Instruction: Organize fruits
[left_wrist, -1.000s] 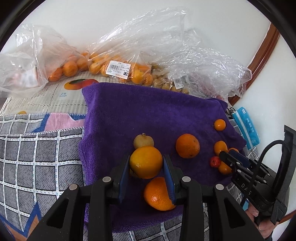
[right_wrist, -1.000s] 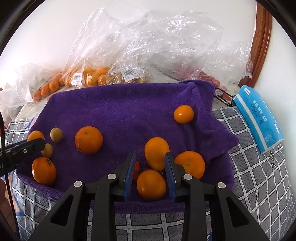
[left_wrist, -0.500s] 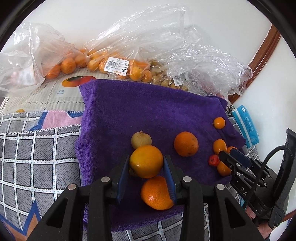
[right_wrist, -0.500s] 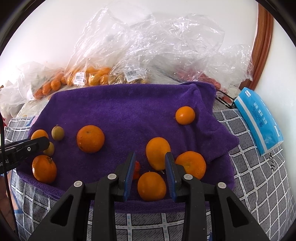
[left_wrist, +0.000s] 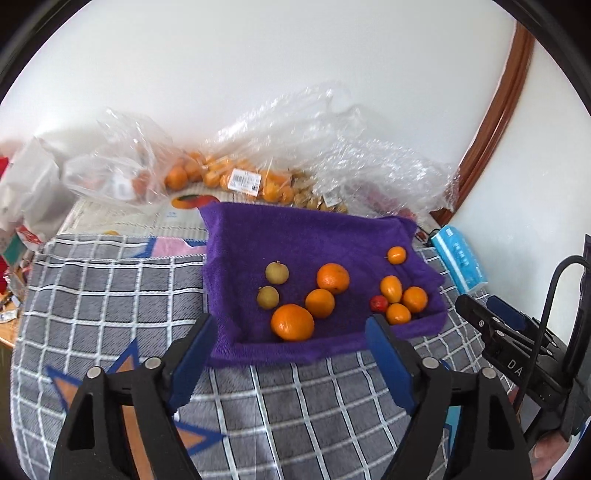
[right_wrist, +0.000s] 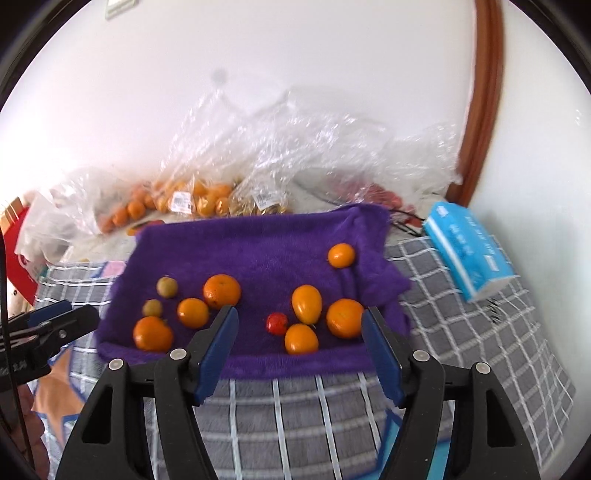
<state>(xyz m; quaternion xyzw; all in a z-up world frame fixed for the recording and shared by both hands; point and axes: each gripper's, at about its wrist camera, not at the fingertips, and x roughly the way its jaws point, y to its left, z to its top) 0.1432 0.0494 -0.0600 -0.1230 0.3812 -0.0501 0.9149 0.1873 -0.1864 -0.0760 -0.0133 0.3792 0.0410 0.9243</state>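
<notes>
Both grippers hung wide and empty from where I watched: the left gripper (left_wrist: 291, 339) spread its blue-padded fingers (left_wrist: 194, 354) over the grey checked blanket (left_wrist: 110, 295), and the right gripper (right_wrist: 299, 336) did the same, with nothing between its fingers (right_wrist: 216, 347).

Largest on screen, that woven blanket with white grid lines covered the surface. On it lay the purple towel (left_wrist: 314, 236), plush and rumpled, its near edge rolled into a soft ridge. Behind it, crinkled clear plastic bags (left_wrist: 332, 155) slumped against the white wall, orange fruit showing through the film. A glossy blue tissue pack (right_wrist: 469, 251) sat off the towel's right edge.

Then the fruit, all resting on the towel. On the left sat three round oranges (left_wrist: 292, 322), the nearest biggest and dimpled, with two dull yellow-brown longans (left_wrist: 268, 297) beside them. On the right, a tight cluster: an egg-shaped orange fruit (right_wrist: 306, 304), two rounder ones just beside it, and a small shiny red fruit (right_wrist: 277, 323). One little tangerine (right_wrist: 341, 255) sat alone farther back.
</notes>
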